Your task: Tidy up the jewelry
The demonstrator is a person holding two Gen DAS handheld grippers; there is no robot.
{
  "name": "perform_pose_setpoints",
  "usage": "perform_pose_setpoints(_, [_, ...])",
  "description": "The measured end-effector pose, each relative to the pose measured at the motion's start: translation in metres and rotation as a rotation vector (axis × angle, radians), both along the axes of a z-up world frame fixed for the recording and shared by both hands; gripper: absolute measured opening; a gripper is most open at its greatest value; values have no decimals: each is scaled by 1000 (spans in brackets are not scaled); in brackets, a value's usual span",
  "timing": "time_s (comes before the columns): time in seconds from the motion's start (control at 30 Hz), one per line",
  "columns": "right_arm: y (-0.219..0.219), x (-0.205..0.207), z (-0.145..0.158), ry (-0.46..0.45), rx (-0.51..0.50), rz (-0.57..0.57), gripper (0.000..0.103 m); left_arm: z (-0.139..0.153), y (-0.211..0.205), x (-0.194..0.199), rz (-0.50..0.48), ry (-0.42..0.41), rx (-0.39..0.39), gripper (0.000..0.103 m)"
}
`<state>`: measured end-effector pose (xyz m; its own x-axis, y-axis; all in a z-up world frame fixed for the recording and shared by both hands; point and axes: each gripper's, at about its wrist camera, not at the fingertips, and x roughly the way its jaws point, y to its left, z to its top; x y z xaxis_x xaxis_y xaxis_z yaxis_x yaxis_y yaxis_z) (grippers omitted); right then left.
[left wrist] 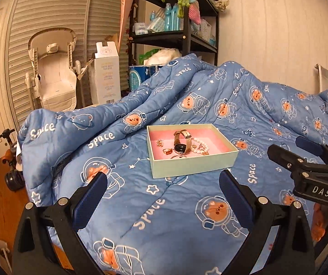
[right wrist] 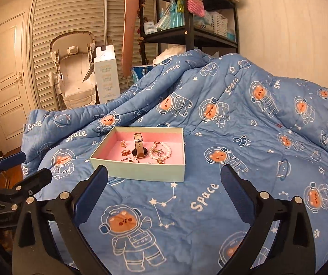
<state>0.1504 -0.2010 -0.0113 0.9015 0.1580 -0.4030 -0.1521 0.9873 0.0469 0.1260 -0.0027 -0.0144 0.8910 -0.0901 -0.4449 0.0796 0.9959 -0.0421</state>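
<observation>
Blue quilt (right wrist: 209, 206) covers the bed, nothing loose on it near you. Both grippers hover short of the box (right wrist: 141, 170), jaws apart and empty: left gripper (left wrist: 163, 189), right gripper (right wrist: 164, 184). Box sits dead ahead of the right one, slightly right of centre for the left; right looks nearer. Inside, watch (right wrist: 138, 147) stands mid-box, strap running away from you; pearl bracelet (right wrist: 161, 151) right of it, rings (right wrist: 125, 152) left. Front wall hides the nearest pieces; small items are hard to resolve.

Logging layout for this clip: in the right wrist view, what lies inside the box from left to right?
Inside the box: small gold earrings → amber ring → watch → pearl bracelet. Both grippers are open and empty.
</observation>
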Motion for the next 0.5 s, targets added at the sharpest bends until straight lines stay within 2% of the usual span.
perform_pose_setpoints(0.17, [-9,-54,14,-61,-7,-30,97,11,1,-48,20,-42,-26,96])
perform_pose_setpoints(0.33, [-17,-96,17,-80,-33,-32,97,3,1,-89,51,-50,-68,96])
perform_pose_setpoints(0.5, [-23,-118,12,-88,-29,-36,97,0,-6,-115,44,-71,-45,96])
